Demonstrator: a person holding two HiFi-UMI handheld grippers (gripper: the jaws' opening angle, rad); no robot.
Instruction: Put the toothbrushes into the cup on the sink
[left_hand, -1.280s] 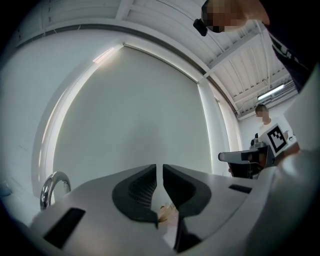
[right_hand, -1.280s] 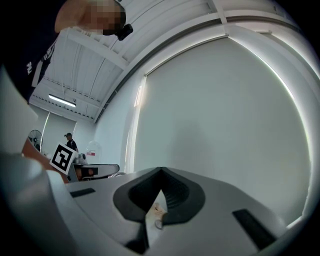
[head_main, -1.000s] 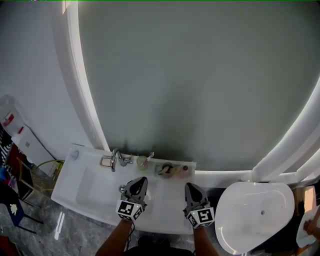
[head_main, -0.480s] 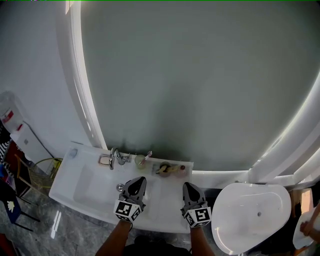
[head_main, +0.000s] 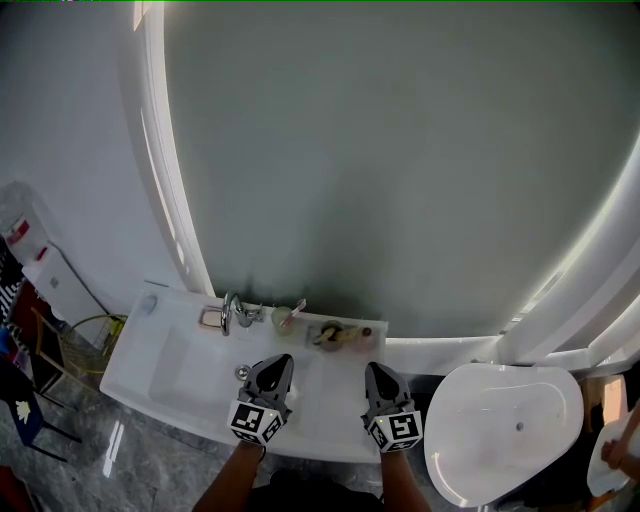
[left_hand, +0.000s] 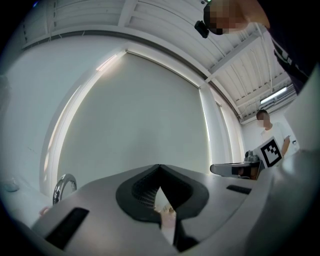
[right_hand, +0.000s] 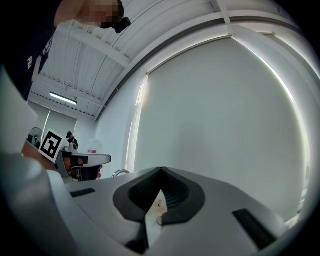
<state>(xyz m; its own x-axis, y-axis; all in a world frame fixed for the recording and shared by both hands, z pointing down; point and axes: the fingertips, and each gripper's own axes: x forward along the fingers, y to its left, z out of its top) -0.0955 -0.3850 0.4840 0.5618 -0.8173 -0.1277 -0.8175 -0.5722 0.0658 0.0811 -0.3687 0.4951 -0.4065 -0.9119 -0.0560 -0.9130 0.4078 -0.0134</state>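
Held side by side over the front of the sink, closed and empty: left gripper and right gripper, jaw tips pressed together in both gripper views. Pointing toward the big arched mirror. On the back ledge, just right of the tap: the cup, with a pink-tipped toothbrush leaning out to the right. Beside it, a small brownish item, too small to identify.

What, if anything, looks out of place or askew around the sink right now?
Nothing stands out. The cup appears upright on the back ledge of the sink beside the faucet, a pink-tipped toothbrush leaning in it. The left gripper and right gripper hover over the front, jaws shut and empty.
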